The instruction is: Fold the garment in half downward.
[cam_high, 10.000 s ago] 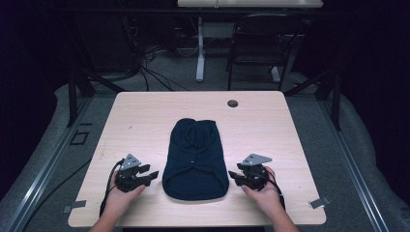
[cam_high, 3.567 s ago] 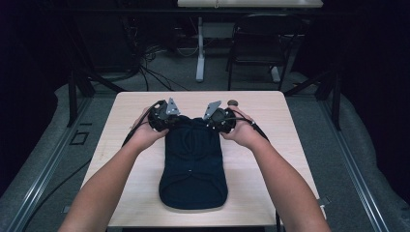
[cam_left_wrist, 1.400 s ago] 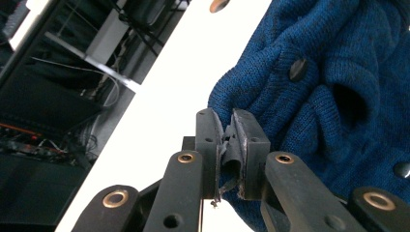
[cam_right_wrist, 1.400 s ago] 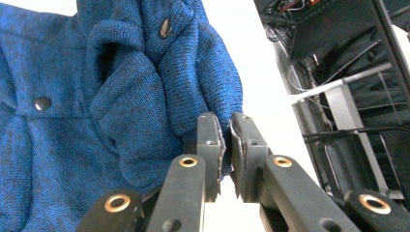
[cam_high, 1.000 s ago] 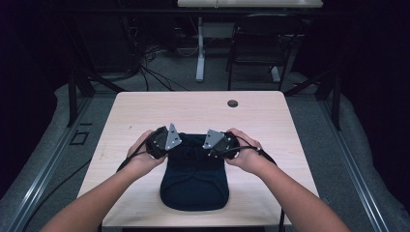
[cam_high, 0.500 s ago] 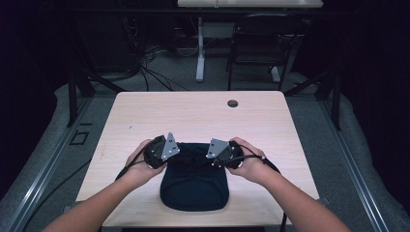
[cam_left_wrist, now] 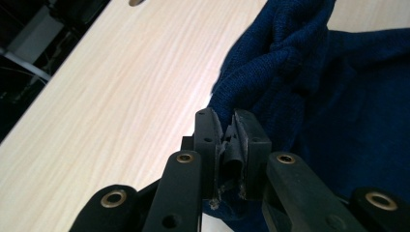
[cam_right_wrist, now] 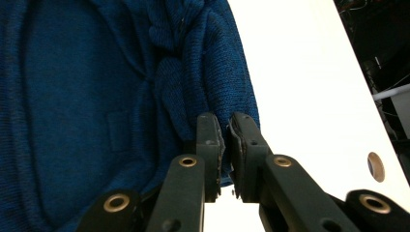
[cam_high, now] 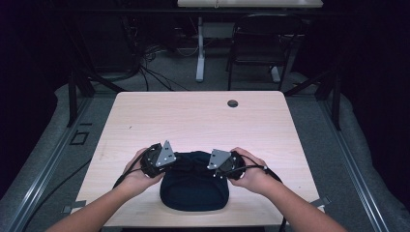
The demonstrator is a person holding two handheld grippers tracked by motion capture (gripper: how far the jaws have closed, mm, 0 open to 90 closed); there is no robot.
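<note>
A dark blue knitted garment (cam_high: 194,186) lies folded near the front edge of the light wooden table (cam_high: 193,121). My left gripper (cam_high: 167,162) grips the garment's left far corner, and my right gripper (cam_high: 212,166) grips its right far corner. In the left gripper view the jaws pinch a bunched fold of the blue knit (cam_left_wrist: 270,72), my left gripper (cam_left_wrist: 226,126) shut on it. In the right gripper view my right gripper (cam_right_wrist: 225,130) is shut on the edge of the blue knit (cam_right_wrist: 96,96). The pinched edge is drawn back over the rest of the garment.
A small dark round hole (cam_high: 232,103) sits in the tabletop near its far edge. Beyond the table stand a chair (cam_high: 256,46) and a desk leg (cam_high: 199,48) on grey floor, with cables on the left.
Both hands have drawn the gripped far edge of the garment toward the table's front edge and slightly down, folding it over itself; the garment now looks shorter.
</note>
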